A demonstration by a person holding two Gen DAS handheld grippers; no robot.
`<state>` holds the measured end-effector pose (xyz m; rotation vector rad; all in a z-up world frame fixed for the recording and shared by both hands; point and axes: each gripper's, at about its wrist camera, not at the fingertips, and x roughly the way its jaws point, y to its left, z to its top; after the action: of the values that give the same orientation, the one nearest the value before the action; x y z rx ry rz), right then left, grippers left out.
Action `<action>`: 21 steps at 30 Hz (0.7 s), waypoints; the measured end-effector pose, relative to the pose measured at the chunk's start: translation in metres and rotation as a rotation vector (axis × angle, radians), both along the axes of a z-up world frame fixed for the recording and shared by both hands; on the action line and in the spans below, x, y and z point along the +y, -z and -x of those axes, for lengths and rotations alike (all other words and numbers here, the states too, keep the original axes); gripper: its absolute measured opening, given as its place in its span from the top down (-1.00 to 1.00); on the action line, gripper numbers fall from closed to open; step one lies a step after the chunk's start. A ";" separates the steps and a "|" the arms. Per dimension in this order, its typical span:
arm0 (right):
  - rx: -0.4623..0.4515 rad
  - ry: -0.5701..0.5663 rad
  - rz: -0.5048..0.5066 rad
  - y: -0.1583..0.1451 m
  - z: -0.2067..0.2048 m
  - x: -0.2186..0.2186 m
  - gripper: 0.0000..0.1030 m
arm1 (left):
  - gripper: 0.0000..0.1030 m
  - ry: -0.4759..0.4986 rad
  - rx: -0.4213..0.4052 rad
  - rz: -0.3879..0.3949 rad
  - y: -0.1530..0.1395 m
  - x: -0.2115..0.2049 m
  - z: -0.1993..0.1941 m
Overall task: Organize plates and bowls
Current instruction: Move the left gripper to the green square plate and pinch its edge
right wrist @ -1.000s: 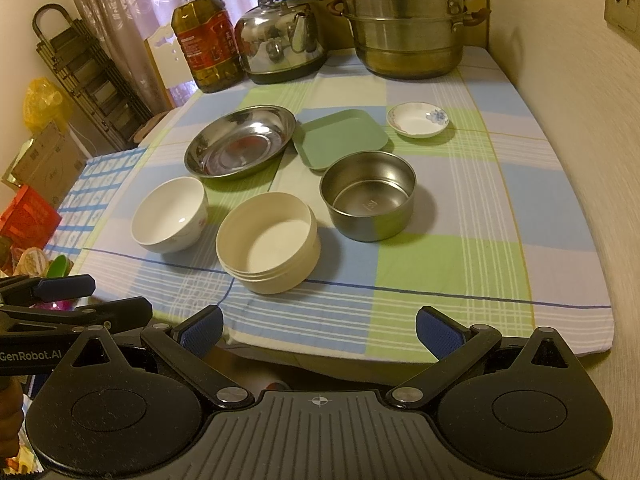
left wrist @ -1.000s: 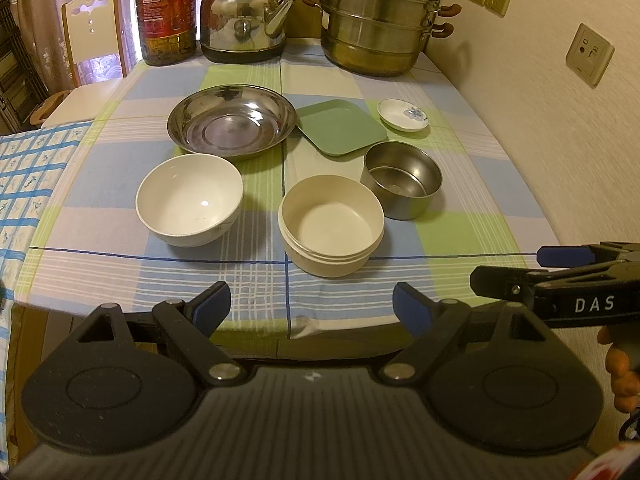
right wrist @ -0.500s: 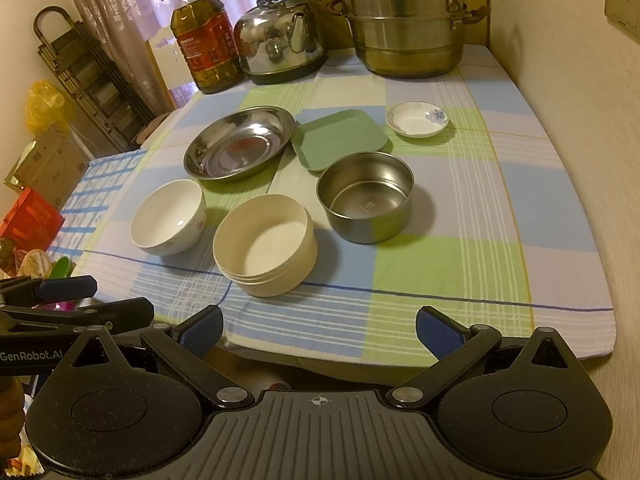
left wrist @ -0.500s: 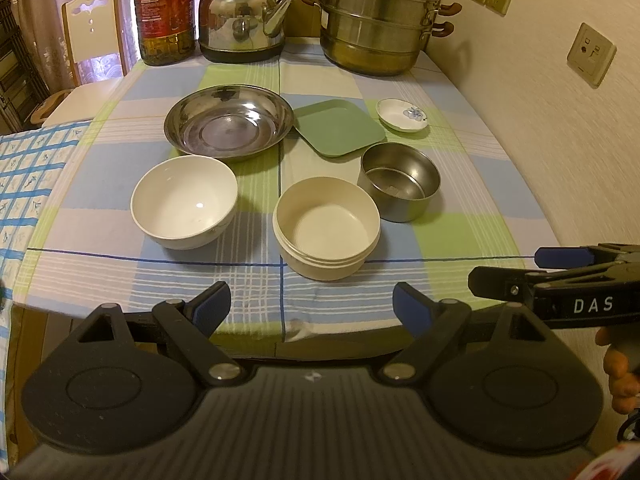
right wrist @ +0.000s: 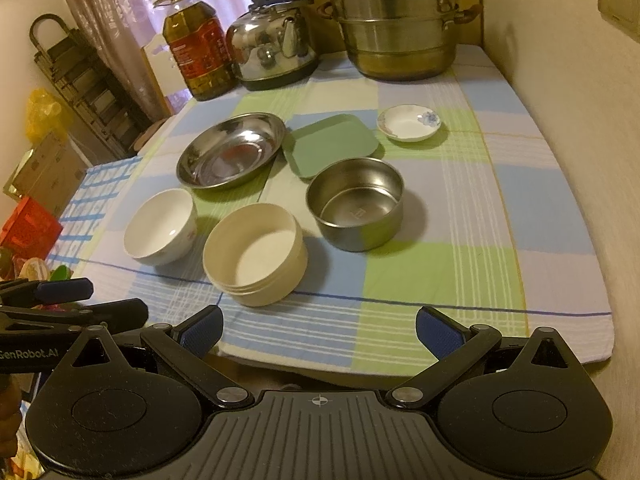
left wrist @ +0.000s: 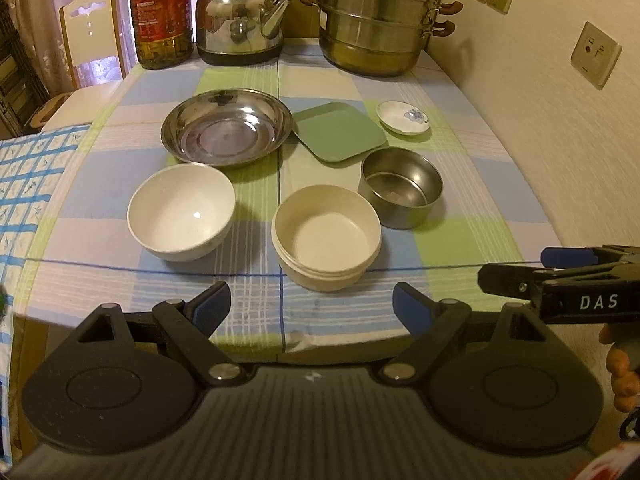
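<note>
On the checked tablecloth (left wrist: 460, 236) stand a white bowl (left wrist: 181, 210), a cream bowl (left wrist: 326, 236) and a steel bowl (left wrist: 401, 186). Behind them lie a wide steel plate (left wrist: 227, 126), a green square plate (left wrist: 340, 131) and a small white saucer (left wrist: 403, 117). My left gripper (left wrist: 312, 308) is open at the table's near edge, in front of the cream bowl (right wrist: 255, 254). My right gripper (right wrist: 318, 326) is also open, short of the edge, facing the steel bowl (right wrist: 355, 204). It shows from the side (left wrist: 560, 276) in the left wrist view. Both hold nothing.
At the back stand an oil bottle (left wrist: 160, 14), a steel kettle (left wrist: 240, 26) and a stacked steamer pot (left wrist: 376, 20). A wall (left wrist: 560, 140) runs along the right side. A chair (left wrist: 90, 40) and a dark rack (right wrist: 80, 80) stand to the left.
Both grippers have drifted slightly; the dishes sit a little differently in each view. Nothing on the table has moved, and both grippers stay open.
</note>
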<state>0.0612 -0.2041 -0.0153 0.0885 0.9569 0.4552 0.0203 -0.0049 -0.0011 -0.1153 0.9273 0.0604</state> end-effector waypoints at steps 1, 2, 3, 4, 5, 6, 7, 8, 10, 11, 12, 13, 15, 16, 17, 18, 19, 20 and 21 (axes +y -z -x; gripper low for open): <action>0.000 0.010 -0.002 0.001 -0.002 -0.001 -0.99 | -0.68 0.001 -0.004 -0.004 -0.001 0.002 -0.002; 0.001 0.021 -0.005 0.001 -0.004 -0.003 -0.99 | -0.68 0.001 -0.006 -0.007 -0.002 0.002 -0.005; 0.001 0.032 -0.009 0.002 -0.007 -0.005 -0.99 | -0.68 0.001 -0.009 -0.010 -0.003 0.004 -0.008; 0.003 0.046 -0.014 0.002 -0.010 -0.007 -0.99 | -0.68 0.002 -0.011 -0.012 -0.003 0.006 -0.011; 0.004 0.056 -0.017 0.003 -0.012 -0.007 -0.99 | -0.68 0.000 -0.010 -0.013 -0.003 0.008 -0.016; 0.006 0.068 -0.026 0.003 -0.017 -0.012 -0.99 | -0.68 -0.002 -0.009 -0.015 -0.003 0.011 -0.021; 0.005 0.077 -0.036 0.002 -0.022 -0.018 -0.99 | -0.68 -0.002 -0.010 -0.016 -0.003 0.013 -0.026; 0.004 0.087 -0.043 0.003 -0.026 -0.019 -0.99 | -0.68 0.002 -0.014 -0.017 -0.003 0.015 -0.031; -0.005 0.106 -0.057 0.002 -0.034 -0.023 -0.99 | -0.68 0.010 -0.017 -0.019 -0.003 0.018 -0.041; -0.008 0.119 -0.063 0.002 -0.038 -0.025 -0.99 | -0.68 0.018 -0.020 -0.018 -0.002 0.019 -0.048; -0.011 0.132 -0.069 0.002 -0.042 -0.027 -0.99 | -0.68 0.026 -0.023 -0.016 -0.002 0.021 -0.054; -0.015 0.142 -0.077 0.002 -0.047 -0.029 -0.99 | -0.68 0.033 -0.025 -0.013 -0.002 0.023 -0.061; -0.017 0.169 -0.089 0.002 -0.058 -0.031 -0.99 | -0.67 0.048 -0.030 -0.012 -0.001 0.025 -0.075; -0.022 0.176 -0.094 0.001 -0.062 -0.033 -0.99 | -0.67 0.057 -0.034 -0.013 -0.001 0.026 -0.082; -0.027 0.186 -0.103 0.001 -0.067 -0.034 -0.99 | -0.67 0.066 -0.037 -0.016 -0.001 0.026 -0.091; -0.030 0.198 -0.108 0.001 -0.073 -0.035 -0.99 | -0.67 0.074 -0.039 -0.019 -0.001 0.027 -0.098; -0.032 0.204 -0.112 0.002 -0.078 -0.036 -0.99 | -0.66 0.084 -0.041 -0.022 -0.001 0.027 -0.107; -0.032 0.209 -0.120 0.003 -0.084 -0.036 -0.99 | -0.66 0.091 -0.044 -0.025 -0.001 0.028 -0.116; -0.028 0.217 -0.129 0.003 -0.091 -0.036 -0.99 | -0.66 0.096 -0.046 -0.029 0.000 0.029 -0.124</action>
<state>0.1522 -0.2402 -0.0187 0.2992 0.8790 0.3169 0.1443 0.0240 -0.0009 -0.0451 0.8847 -0.0182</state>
